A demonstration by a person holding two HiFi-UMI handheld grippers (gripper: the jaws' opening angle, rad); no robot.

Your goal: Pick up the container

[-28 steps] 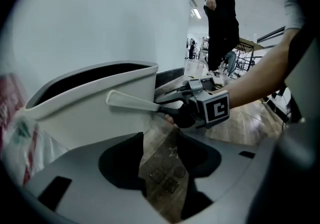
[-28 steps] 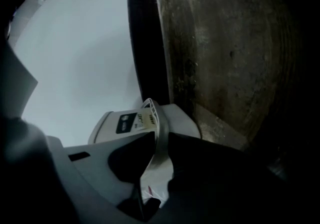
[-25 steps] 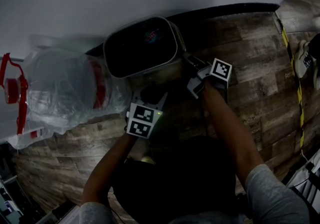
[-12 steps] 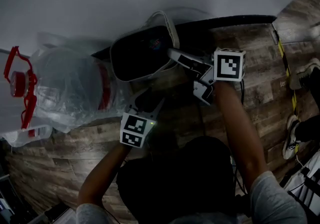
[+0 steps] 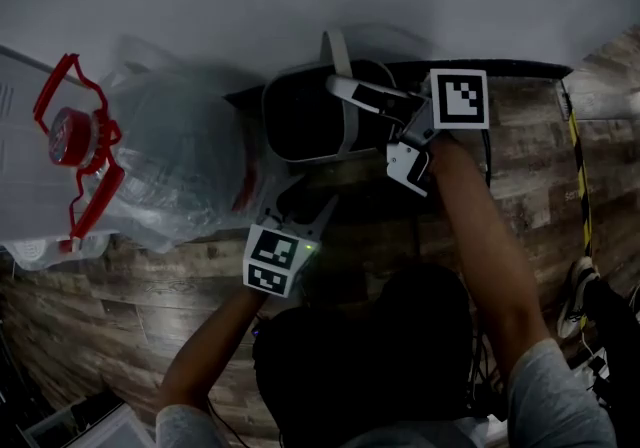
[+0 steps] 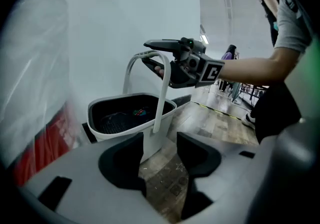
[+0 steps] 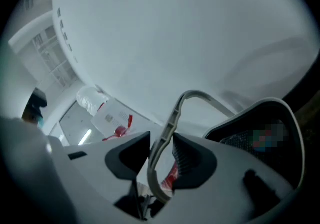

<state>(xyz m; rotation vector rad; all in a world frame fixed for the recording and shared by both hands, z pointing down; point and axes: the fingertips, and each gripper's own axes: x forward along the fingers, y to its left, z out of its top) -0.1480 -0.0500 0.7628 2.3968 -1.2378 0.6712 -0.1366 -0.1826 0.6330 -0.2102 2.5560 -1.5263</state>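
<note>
The container is a white basket (image 5: 266, 116) with a dark inside, standing on the wooden floor against the wall. Its white handle (image 6: 162, 93) stands upright. My right gripper (image 6: 150, 53) points level at the top of that handle (image 7: 172, 113). Its jaws have just been opening: the strip runs between them, touching one pad with a gap at the other. My left gripper (image 5: 300, 201) hovers open and empty just in front of the basket's wall (image 6: 167, 110). Something small and coloured lies inside the basket.
A large plastic-wrapped water bottle (image 5: 170, 166) with a red cap and carrier (image 5: 75, 126) lies left of the basket. A black baseboard (image 5: 500, 66) runs along the white wall. People stand far down the hall (image 6: 232, 53).
My right gripper has risen and rolled, swinging the basket's handle up from the rim to upright. The left gripper has lifted a little in front of the basket.
</note>
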